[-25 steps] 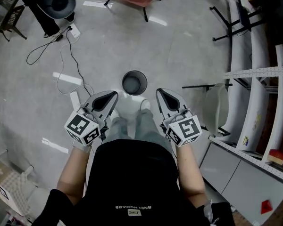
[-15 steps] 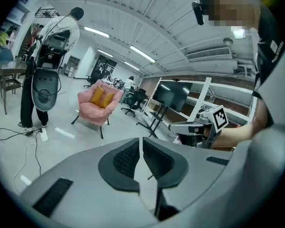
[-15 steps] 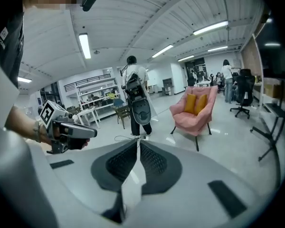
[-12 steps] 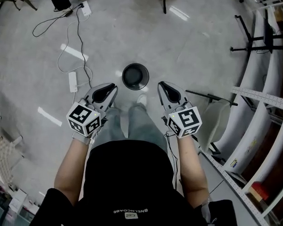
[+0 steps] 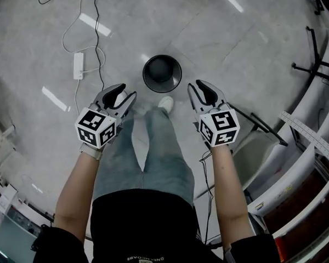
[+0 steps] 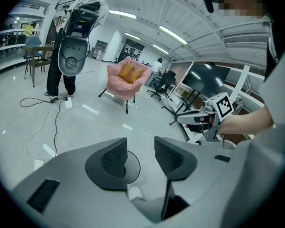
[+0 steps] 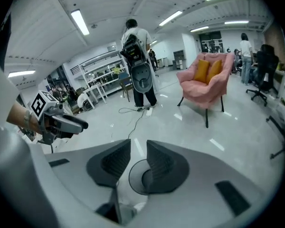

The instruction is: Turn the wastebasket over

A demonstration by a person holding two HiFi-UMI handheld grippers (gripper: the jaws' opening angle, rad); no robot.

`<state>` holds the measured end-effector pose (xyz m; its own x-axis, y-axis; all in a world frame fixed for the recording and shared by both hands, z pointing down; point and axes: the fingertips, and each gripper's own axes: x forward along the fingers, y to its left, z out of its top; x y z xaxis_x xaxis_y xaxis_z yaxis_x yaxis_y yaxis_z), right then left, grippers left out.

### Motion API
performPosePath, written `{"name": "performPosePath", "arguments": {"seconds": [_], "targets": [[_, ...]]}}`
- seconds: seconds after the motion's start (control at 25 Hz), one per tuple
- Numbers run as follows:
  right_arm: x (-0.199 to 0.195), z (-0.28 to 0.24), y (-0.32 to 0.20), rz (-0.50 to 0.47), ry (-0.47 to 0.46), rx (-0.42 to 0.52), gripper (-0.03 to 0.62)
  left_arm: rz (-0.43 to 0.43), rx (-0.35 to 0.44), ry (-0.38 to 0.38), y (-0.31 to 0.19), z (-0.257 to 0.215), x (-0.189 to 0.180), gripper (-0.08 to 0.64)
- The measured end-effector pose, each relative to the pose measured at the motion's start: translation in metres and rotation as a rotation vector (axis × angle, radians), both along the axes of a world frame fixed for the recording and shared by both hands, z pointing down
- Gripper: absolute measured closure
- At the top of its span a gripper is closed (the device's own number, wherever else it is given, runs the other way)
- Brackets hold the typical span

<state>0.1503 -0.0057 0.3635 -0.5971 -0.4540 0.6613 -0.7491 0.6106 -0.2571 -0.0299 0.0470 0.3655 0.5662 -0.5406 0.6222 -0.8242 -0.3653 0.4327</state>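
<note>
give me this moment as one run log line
wastebasket: upright on floor, untouched | left hand-held gripper: jaws opening, empty | right hand-held gripper: jaws opening, empty

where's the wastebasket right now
In the head view the wastebasket stands open-side up on the floor at centre, just ahead of the person's shoe, with a white power strip off to its left.

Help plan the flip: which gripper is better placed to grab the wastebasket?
Probably right: the right gripper is nearer the wastebasket, its opening, empty jaws lined up on it. The left gripper, opening empty too, aims off-centre.
</note>
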Motion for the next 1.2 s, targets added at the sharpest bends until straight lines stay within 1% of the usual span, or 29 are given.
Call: {"name": "performPosePath", "arguments": {"seconds": [0.12, 0.4, 0.6, 0.76, 0.92, 1.08, 1.16, 1.2], "targets": [[0.005, 0.069, -0.003, -0.038, 0.04, -0.063, 0.474, -0.03, -0.043, -0.017, 0.0, 0.059, 0.001, 0.366], [0.007, 0.219, -0.008, -0.092, 0.101, -0.214, 0.44, -0.09, -0.184, -0.008, 0.006, 0.205, 0.001, 0.328], [0.01, 0.303, -0.017, -0.111, 0.149, -0.27, 0.437, -0.148, -0.245, 0.009, 0.001, 0.291, -0.001, 0.324], [0.016, 0.357, -0.015, -0.128, 0.184, -0.318, 0.434, -0.186, -0.313, 0.031, 0.009, 0.351, 0.002, 0.324], [0.02, 0.397, -0.018, -0.13, 0.194, -0.348, 0.433, -0.213, -0.34, 0.046, 0.007, 0.397, 0.006, 0.324], [0.02, 0.427, -0.015, -0.128, 0.194, -0.375, 0.433, -0.258, -0.36, 0.06, 0.005, 0.428, 0.005, 0.325], [0.018, 0.436, -0.015, -0.125, 0.192, -0.376, 0.434, -0.258, -0.36, 0.063, 0.003, 0.437, 0.006, 0.332], [0.017, 0.438, -0.015, -0.124, 0.19, -0.373, 0.448, -0.252, -0.354, 0.063, 0.002, 0.439, 0.006, 0.354]]}}
